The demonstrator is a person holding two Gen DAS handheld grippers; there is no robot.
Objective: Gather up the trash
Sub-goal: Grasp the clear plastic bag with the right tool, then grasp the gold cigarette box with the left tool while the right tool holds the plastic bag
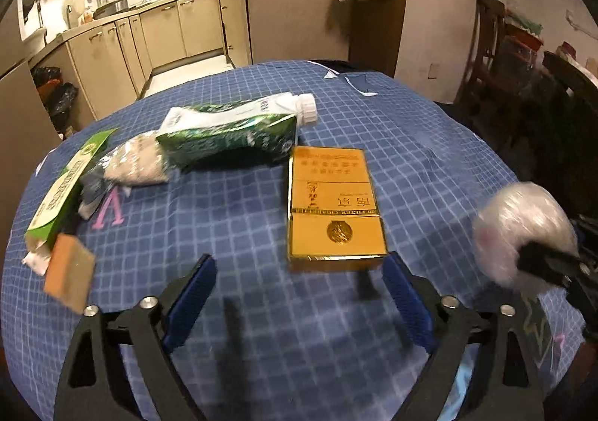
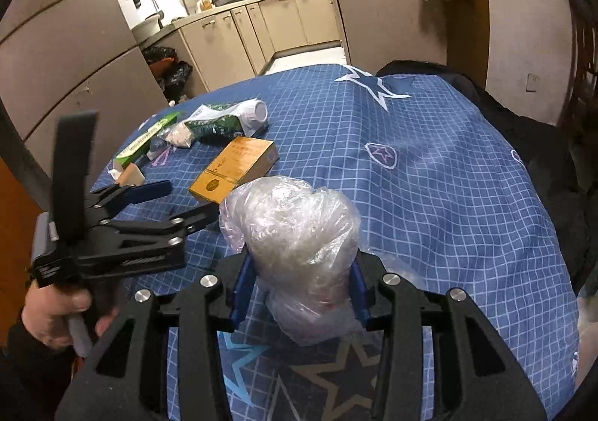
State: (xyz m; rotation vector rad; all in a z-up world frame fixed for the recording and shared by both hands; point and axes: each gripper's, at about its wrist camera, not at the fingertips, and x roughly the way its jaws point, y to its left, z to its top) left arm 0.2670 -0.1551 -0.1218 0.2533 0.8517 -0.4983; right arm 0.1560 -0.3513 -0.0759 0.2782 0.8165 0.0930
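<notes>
Trash lies scattered on a desk draped in blue grid-checked cloth printed with stars. Crinkled clear plastic bag, balled up, sits pinched between the right gripper fingers above the cloth. Nearby lies a flat golden cigarette box with Chinese characters and a round emblem. Beyond it rest a crushed green-and-white carton with a white screw cap, a speckled wrapper and a green-and-white paper box, its small print unreadable. Left gripper fingers stand wide and empty just before the golden box.
</notes>
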